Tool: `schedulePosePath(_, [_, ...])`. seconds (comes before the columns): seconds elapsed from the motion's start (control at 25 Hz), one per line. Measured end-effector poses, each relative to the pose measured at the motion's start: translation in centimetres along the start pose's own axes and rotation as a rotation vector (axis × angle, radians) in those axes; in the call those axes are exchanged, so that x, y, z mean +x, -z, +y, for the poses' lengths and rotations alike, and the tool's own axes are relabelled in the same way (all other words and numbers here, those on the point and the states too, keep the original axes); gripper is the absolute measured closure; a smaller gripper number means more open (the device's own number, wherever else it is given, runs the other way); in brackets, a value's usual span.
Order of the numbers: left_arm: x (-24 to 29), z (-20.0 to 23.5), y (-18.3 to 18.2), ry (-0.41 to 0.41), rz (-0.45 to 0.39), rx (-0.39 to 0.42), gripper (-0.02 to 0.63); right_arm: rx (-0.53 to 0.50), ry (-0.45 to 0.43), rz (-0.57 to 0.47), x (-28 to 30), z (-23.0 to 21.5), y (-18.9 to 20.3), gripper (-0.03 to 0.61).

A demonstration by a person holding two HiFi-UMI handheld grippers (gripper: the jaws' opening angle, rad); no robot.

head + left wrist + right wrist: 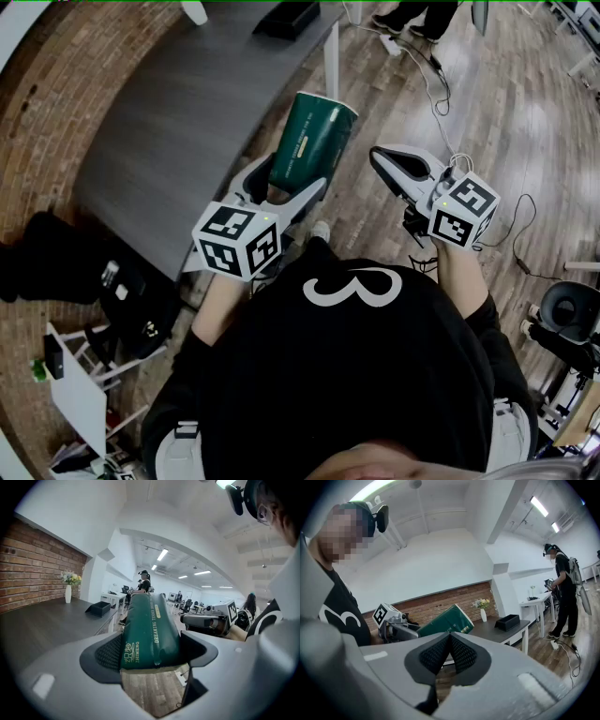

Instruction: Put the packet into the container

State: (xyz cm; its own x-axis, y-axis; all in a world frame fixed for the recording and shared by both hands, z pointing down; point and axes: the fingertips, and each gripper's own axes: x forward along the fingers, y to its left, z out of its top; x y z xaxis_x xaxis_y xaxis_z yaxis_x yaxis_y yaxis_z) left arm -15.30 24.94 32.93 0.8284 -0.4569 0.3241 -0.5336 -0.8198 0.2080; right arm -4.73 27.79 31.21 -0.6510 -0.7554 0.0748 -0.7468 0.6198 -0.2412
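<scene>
while standing over the wood-plank floor (525, 112), holds a dark green soft packet with gold lettering (312, 141) in the left gripper (286, 190), clamped by its lower end with the jaws wide and pressed on both its sides; carries it in the air, tilted up and away from the body, near the edge of a long grey table (187, 103) and not resting on it

from the left gripper view, shows the same packet (150, 630) filling the gap of that gripper (151, 656) and running straight out along the jaws, the print lying along its length

has the right gripper (394, 167) raised beside the left one and apart from the packet, its ribbed black pads (464, 656) pressed together with nothing between them

finds the black open rectangular container (289, 17) well apart from the packet, at the far end of the table near its edge; in the left gripper view places it (100, 608) left of the packet, with a white vase of flowers (68, 592) farther left by the red brick wall (33, 578)

in the right gripper view catches the packet (445, 619) tilted in front of the brick wall, the container (507, 621) on the table to its right, the vase (483, 614) between them, and another person (563, 597) standing on the floor farther right
</scene>
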Motion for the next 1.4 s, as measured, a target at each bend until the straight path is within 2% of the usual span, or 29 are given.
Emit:
schedulePosePath(0.48, [0.3, 0.0, -0.1, 0.029, -0.017, -0.005, 0.207, 0.019, 0.009, 0.004, -0.1, 0.3, -0.1, 0.577])
schedulePosePath(0.76, [2.1, 0.9, -0.6, 0.051, -0.022, -0.025, 0.207, 0.036, 0.036, 0.021, 0.3, -1.6, -0.3, 0.577])
schedulePosePath(1.08, [5.9, 4.4, -1.9, 0.080, -0.008, -0.040, 0.207, 0.059, 0.049, 0.057, 3.4, -5.7, -0.4, 0.577])
schedulePosePath(1.4, [12.8, 11.2, -4.8, 0.081, 0.030, -0.065, 0.207, 0.099, 0.062, 0.074, 8.9, -13.9, -2.1, 0.577])
